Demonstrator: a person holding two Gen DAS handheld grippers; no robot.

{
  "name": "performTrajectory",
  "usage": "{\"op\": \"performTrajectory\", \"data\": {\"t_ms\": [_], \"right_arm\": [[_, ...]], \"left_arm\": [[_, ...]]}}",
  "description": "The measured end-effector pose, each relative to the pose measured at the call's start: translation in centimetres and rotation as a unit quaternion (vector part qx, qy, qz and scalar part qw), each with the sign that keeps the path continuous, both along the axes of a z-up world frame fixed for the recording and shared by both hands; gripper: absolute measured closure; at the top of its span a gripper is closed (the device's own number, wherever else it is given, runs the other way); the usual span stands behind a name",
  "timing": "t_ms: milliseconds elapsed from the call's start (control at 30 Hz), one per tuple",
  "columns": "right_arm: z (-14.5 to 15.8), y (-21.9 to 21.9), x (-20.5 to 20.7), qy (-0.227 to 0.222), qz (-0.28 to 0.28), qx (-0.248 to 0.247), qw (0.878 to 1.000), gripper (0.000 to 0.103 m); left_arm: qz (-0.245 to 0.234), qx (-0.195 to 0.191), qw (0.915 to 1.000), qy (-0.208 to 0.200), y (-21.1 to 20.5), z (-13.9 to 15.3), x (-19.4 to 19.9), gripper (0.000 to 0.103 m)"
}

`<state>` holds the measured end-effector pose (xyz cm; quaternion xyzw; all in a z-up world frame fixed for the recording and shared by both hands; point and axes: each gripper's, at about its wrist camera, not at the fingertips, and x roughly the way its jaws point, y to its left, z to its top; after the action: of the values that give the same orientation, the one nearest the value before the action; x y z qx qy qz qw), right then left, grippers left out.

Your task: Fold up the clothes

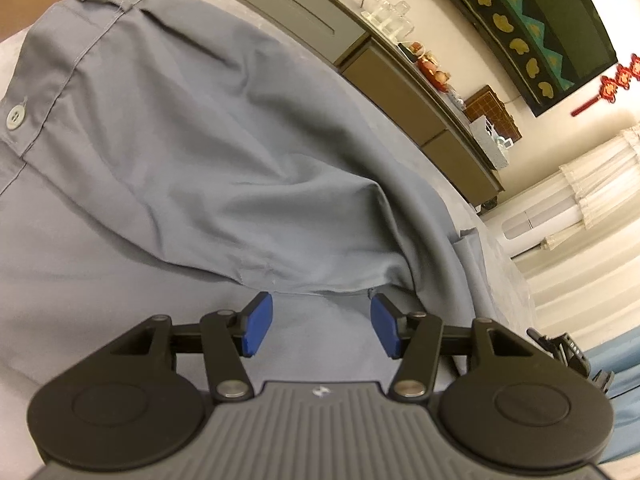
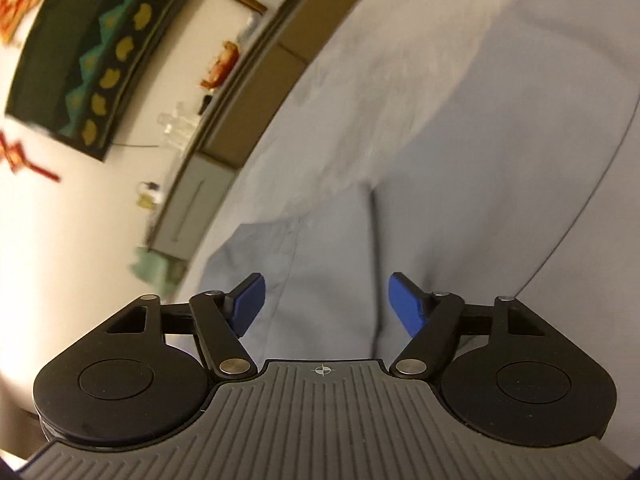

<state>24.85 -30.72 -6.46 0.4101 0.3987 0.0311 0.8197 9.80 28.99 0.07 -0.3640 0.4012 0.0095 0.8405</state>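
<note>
A grey shirt (image 1: 192, 168) lies spread over a grey-covered surface (image 1: 404, 120), its buttoned placket and one pale button (image 1: 14, 117) showing at the left edge of the left wrist view. A folded-over part of the shirt bulges up in front of the left gripper (image 1: 322, 330), its hem edge hanging just beyond the blue pads (image 1: 258, 328); the jaws stand wide apart and hold nothing, with flat grey cloth beneath them. In the right wrist view the right gripper (image 2: 326, 306) is likewise spread wide and holds nothing, hovering over the same shirt (image 2: 460, 168); a seam and a dark fold line run up between its fingers, though the picture is blurred and it is hard to say whether the pads touch the cloth. Along the wall behind the surface runs a low cabinet (image 1: 384, 80) with brown and grey fronts, with glass jars (image 1: 394, 16) and small items on top. Above it hangs a dark panel (image 1: 532, 20) with a green and gold pattern, and a red ornament (image 1: 612, 84) hangs on the wall beside it. Pale curtains (image 1: 592, 184) show at the right.
</note>
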Motion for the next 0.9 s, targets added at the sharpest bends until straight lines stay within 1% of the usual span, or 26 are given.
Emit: {"op": "performTrajectory", "data": {"t_ms": [33,67,100,133,167,200,233,300,367,400,433,467,500,567,633,667,767,833,900], "right_arm": [[0.2,0.1,-0.3,0.001,-0.004,-0.019,1.0,0.03],[-0.1,0.3,0.0,-0.003,0.007,-0.019,1.0,0.034],[-0.2,0.7,1.3,-0.008,0.023,-0.014,1.0,0.035],[-0.3,1.4,2.0,-0.007,0.047,-0.007,0.999,0.046],[-0.5,2.4,3.1,-0.001,0.072,0.002,0.997,0.069],[-0.4,3.0,3.6,0.0,0.091,-0.002,0.996,0.085],[0.4,3.2,3.7,-0.013,0.098,-0.02,0.995,0.098],[2.2,3.6,3.7,-0.04,0.107,-0.053,0.992,0.1],[5.9,1.7,0.9,-0.097,0.072,-0.047,0.992,0.101],[8.2,-0.3,-1.8,-0.136,0.03,-0.057,0.989,0.101],[10.4,-2.2,-4.4,-0.173,-0.012,-0.069,0.983,0.101],[11.8,-4.2,-7.4,-0.19,-0.055,-0.087,0.976,0.101],[12.4,-6.6,-10.2,-0.189,-0.099,-0.109,0.971,0.101],[11.7,-10.9,-13.7,-0.14,-0.164,-0.168,0.962,0.101],[8.5,-13.8,-14.8,-0.05,-0.194,-0.198,0.959,0.101],[6.8,-14.8,-14.8,-0.017,-0.194,-0.198,0.961,0.101],[3.9,-17.1,-13.9,0.029,-0.189,-0.122,0.974,0.1],[3.9,-16.9,-12.8,0.033,-0.178,-0.143,0.973,0.1],[4.2,-16.8,-12.7,0.036,-0.181,-0.167,0.969,0.1]], "left_arm": [[0.0,0.0,1.0,-0.002,0.0,0.1,0.1,0.049],[0.0,0.002,1.0,-0.004,-0.1,0.2,0.2,0.049],[-0.002,0.005,1.0,-0.005,-0.3,0.2,0.3,0.049],[-0.005,0.007,1.0,-0.004,-0.5,0.2,0.3,0.048],[-0.008,0.009,0.9999,-0.002,-0.6,0.1,0.4,0.048],[-0.009,0.011,0.9999,0.0,-0.7,-0.1,0.5,0.048],[-0.007,0.011,0.9999,0.005,-0.6,-0.3,0.5,0.048],[0.001,0.009,0.9999,0.013,-0.2,-0.7,0.5,0.048],[0.012,0.006,0.9998,0.017,0.4,-0.9,0.3,0.048],[0.019,0.004,0.9997,0.017,0.7,-0.9,0.2,0.048],[0.025,0.002,0.9995,0.018,1.0,-1.0,0.0,0.048],[0.029,-0.002,0.9994,0.017,1.2,-1.0,-0.1,0.048],[0.031,-0.004,0.9994,0.017,1.4,-1.0,-0.1,0.048],[0.028,-0.004,0.9994,0.02,1.4,-1.1,0.2,0.048],[0.023,-0.003,0.9995,0.023,1.2,-1.2,0.5,0.048],[0.02,0.0,0.9995,0.026,0.9,-1.4,0.5,0.048],[0.015,0.013,0.9993,0.032,0.4,-1.8,0.3,0.048],[0.016,0.016,0.9993,0.031,0.7,-1.8,-0.3,0.048],[0.032,0.009,0.9991,0.025,1.7,-1.7,-1.3,0.048]]}}
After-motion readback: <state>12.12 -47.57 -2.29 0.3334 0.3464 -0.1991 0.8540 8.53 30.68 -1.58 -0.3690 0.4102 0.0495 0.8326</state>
